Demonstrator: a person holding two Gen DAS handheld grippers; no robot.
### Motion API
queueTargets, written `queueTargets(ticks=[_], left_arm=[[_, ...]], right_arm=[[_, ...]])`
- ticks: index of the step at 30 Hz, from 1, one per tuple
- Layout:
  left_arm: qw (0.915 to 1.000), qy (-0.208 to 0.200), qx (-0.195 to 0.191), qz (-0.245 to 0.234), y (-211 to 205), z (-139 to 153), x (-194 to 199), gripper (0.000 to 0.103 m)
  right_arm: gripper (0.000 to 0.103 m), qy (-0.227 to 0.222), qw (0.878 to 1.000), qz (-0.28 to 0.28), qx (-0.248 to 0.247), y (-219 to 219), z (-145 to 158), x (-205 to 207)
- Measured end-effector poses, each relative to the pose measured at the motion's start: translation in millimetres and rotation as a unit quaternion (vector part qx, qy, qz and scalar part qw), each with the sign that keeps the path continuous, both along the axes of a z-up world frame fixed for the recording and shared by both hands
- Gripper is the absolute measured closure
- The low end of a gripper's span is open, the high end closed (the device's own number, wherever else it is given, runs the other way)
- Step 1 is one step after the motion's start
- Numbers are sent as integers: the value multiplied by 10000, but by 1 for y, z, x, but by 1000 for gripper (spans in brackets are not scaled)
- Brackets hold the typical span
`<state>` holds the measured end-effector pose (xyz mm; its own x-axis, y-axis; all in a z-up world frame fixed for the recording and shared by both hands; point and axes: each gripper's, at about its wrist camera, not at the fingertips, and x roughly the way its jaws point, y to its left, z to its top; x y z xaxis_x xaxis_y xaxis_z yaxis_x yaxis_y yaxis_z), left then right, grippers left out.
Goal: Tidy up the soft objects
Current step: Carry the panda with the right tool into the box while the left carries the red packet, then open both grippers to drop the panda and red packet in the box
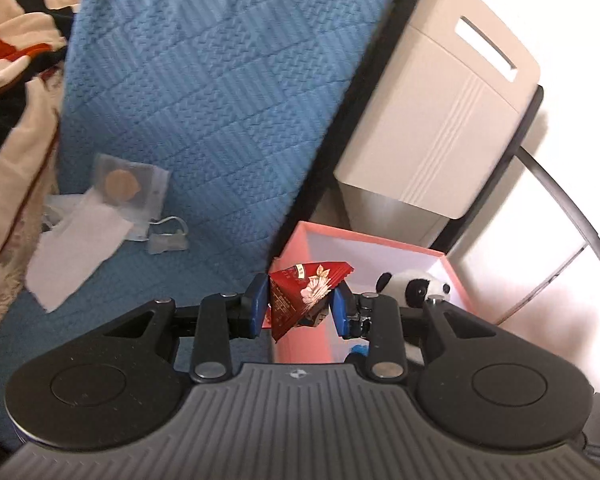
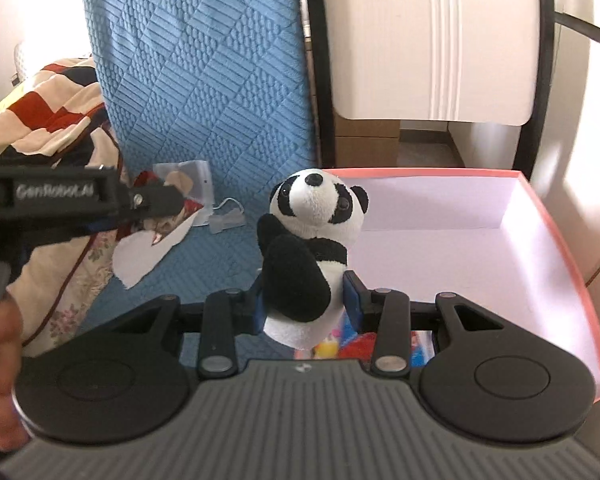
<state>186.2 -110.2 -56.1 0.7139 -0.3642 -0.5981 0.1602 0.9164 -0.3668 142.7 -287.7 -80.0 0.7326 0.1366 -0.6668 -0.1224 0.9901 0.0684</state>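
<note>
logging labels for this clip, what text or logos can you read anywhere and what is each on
"GenRobot.AI", blurred but legible: on the black body of the left gripper, in the right wrist view.
Print on the red packet held by that gripper: too small to read.
Small round emblem on the right gripper housing: no readable text.

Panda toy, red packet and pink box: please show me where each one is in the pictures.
panda toy [image 2: 318, 216], right wrist view, on its white face.
red packet [image 1: 300, 296], left wrist view, on its printed front.
pink box [image 2: 556, 232], right wrist view, on its right rim.
</note>
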Motion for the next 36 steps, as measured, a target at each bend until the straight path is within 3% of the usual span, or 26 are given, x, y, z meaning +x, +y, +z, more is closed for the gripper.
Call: queueTargets(ticks=[13,21,27,36], left_arm=[[9972,234,343,-618,-87,-31,4,65],[9927,545,511,-942,-130,-63,16,65],[9879,649,717,-1210,-158,-82,26,65],[9856,672,823,-1319,-175,-98,31,64]], right_arm=[[61,133,9989,-347,-282,-73,-25,-1],[61,370,9972,-630,-160,-120,-53,3],[61,375,9967,-618,-356,-136,-65,8],[59,503,9962,-701,-125,-150,-79,17]])
